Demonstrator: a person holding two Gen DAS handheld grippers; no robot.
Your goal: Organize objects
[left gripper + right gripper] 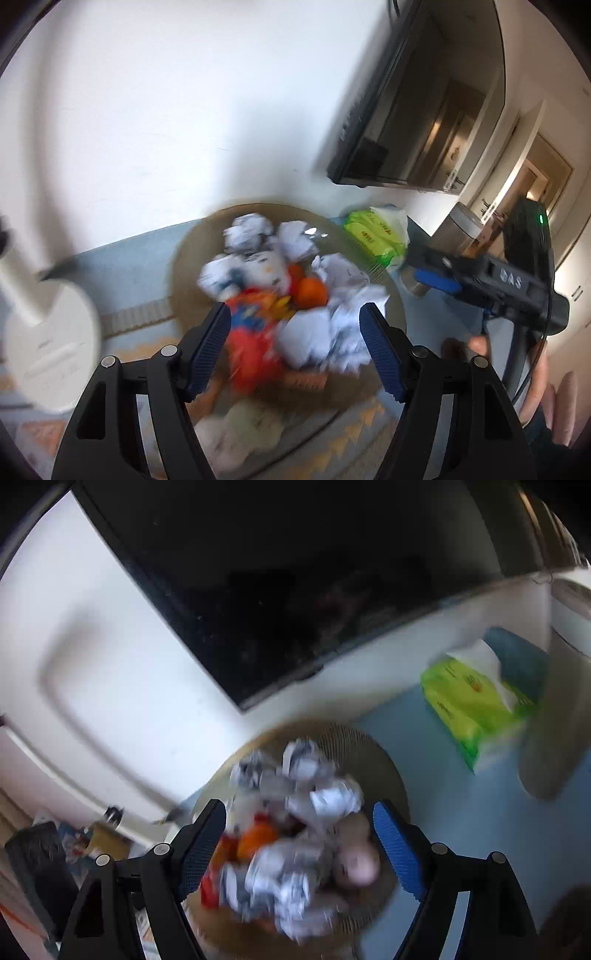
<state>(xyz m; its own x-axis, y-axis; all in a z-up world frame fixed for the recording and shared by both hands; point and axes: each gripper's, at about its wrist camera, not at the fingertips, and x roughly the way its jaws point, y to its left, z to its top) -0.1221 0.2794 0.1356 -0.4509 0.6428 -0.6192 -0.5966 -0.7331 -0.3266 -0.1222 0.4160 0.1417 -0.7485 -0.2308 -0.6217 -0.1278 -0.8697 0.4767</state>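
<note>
Blue-padded fingers (pixel 218 332) of the left gripper (pixel 295 332) stand spread wide and empty, framing the heap from above without touching it; the right gripper (pixel 299 845) is spread and empty in the same way over the same heap. Between both sets of fingers lies the pile to be sorted: crumpled paper balls (pixel 306 336), an orange (pixel 312 291) and a red snack packet (pixel 251 339), all heaped on a round woven tray (pixel 192 254), probably gathered there so they can be picked off one by one. In the left view the packet sits nearest the left finger, the paper wads nearer the right one, the orange just beyond them toward the tray's middle. Motion blur softens both views, so finer contact cannot be judged. Outward from the tray, a green tissue pack (pixel 469 709) lies just past its far right edge on the blue tablecloth (pixel 443 812), well apart from the heap. A metal canister (pixel 460 229) stands beyond the pack, partly behind the right gripper's body. A white round base (pixel 48 347) sits by the table's left edge, and a dark screen (pixel 295 590) hangs on the wall behind.
</note>
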